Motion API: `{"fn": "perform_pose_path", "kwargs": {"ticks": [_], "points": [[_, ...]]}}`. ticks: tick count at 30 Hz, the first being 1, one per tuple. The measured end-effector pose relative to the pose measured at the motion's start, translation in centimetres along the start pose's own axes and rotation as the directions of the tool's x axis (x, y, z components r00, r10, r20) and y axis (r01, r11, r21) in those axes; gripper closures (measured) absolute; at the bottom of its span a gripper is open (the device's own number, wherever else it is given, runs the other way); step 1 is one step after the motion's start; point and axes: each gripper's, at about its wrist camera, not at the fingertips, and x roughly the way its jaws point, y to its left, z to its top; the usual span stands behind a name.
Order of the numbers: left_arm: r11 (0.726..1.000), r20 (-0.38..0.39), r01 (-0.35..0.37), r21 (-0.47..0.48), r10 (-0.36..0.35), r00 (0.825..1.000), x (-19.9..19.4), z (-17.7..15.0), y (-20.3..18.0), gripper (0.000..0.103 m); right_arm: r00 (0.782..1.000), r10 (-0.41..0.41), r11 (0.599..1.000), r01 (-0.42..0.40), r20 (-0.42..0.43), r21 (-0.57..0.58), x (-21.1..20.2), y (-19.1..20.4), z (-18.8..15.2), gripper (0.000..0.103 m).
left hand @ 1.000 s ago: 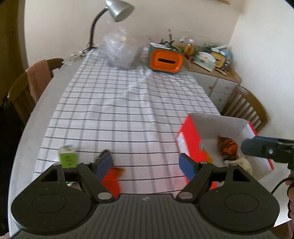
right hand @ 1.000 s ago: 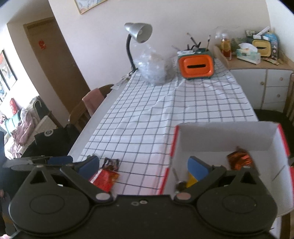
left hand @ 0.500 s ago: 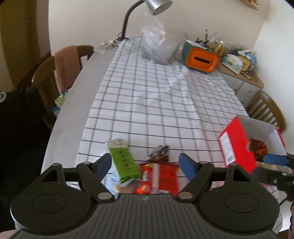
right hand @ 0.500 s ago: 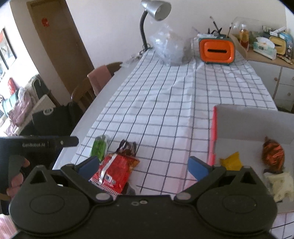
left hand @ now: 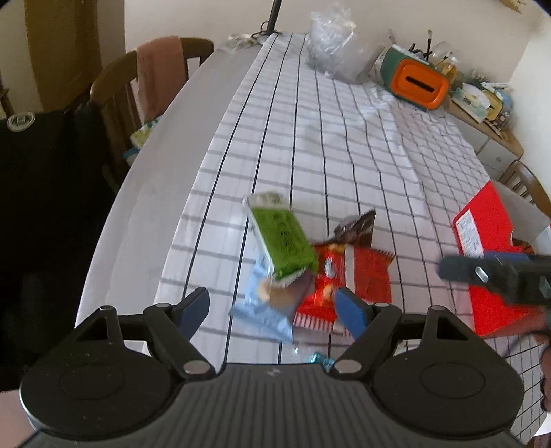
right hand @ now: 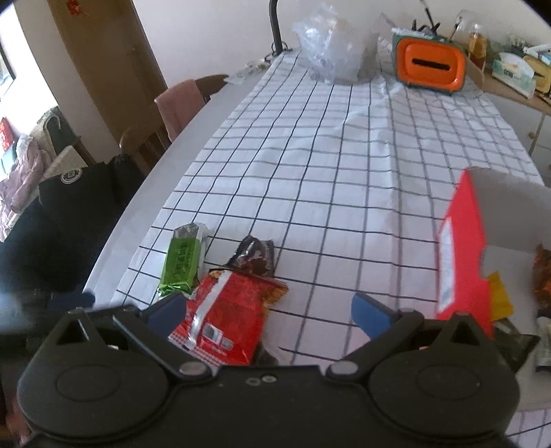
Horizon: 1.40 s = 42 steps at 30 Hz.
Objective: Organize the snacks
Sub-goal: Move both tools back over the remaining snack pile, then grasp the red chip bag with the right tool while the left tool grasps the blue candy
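A pile of snacks lies on the checked tablecloth near the front left: a green bar (left hand: 282, 239) (right hand: 180, 262), a red packet (left hand: 347, 282) (right hand: 227, 318), a dark brown wrapper (left hand: 356, 227) (right hand: 255, 256) and a light blue packet (left hand: 267, 310). My left gripper (left hand: 273, 308) is open, just above the blue packet. My right gripper (right hand: 273, 313) is open over the red packet; it also shows in the left wrist view (left hand: 496, 272). A red and white box (right hand: 461, 255) (left hand: 482, 248) at the right holds several snacks (right hand: 544, 275).
An orange and green holder (right hand: 428, 65), a crumpled clear plastic bag (right hand: 332, 41) and a lamp stem (right hand: 275, 24) stand at the table's far end. A chair with a pink cloth (left hand: 158, 72) is at the left. A sideboard with clutter (right hand: 516, 72) is at the back right.
Both grippers have moved left and down toward the snack pile, away from the box. The pile now looks larger and closer. Both stay open.
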Motion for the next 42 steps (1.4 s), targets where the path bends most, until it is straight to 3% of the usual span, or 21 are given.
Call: {"fn": "perform_pose_path", "kwargs": {"ticks": [10,21,32,42], "points": [[0.998,-0.028,-0.031,-0.053,0.030,0.999,-0.2,-2.0,0.9,0.023,0.991,-0.033,0.998,0.040,-0.129,0.053,6.9,2.4,0.6,0.001],[0.994,-0.054,-0.056,-0.096,0.051,0.997,-0.5,-2.8,2.6,0.023,0.975,-0.080,0.996,0.085,-0.207,0.018,9.9,4.3,-0.1,0.001],[0.995,-0.072,-0.048,-0.090,0.042,0.997,-0.3,-2.8,1.8,0.023,0.977,-0.047,0.999,0.047,-0.208,-0.008,9.7,4.9,-0.4,0.023],[0.991,-0.105,-0.045,-0.128,0.032,0.994,0.7,-2.7,0.5,0.023,0.982,-0.016,1.000,0.012,-0.187,-0.022,8.0,3.0,-0.5,0.032]]}}
